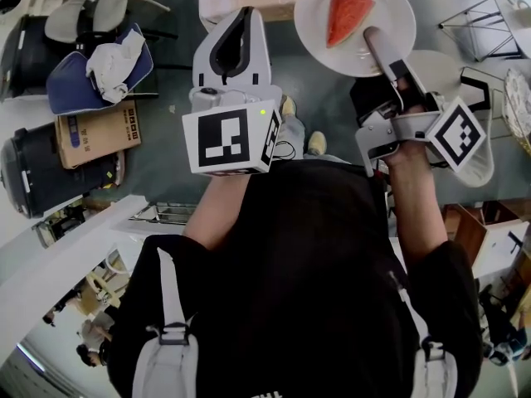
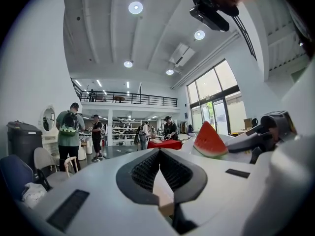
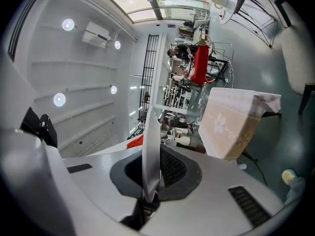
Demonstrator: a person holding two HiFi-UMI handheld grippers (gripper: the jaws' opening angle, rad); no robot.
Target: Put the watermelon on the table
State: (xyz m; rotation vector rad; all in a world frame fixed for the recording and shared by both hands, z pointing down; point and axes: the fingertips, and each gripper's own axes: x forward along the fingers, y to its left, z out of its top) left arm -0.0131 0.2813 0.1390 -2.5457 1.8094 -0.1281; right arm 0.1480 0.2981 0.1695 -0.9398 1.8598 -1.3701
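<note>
The right gripper (image 1: 371, 36) has its jaws pinched tight on the rim of the white plate (image 1: 398, 11). The watermelon (image 1: 347, 13) lies on that plate at 11 o'clock from them, rind toward 12, tip toward 7. The left gripper (image 1: 243, 19), jaws closed on nothing, rides at the plate's 9 o'clock.

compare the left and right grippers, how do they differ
The right gripper is shut on the rim of a white plate bearing a watermelon slice; the left gripper is shut on nothing. The right gripper is rolled sideways; the left gripper sits upright. Both are white.
</note>
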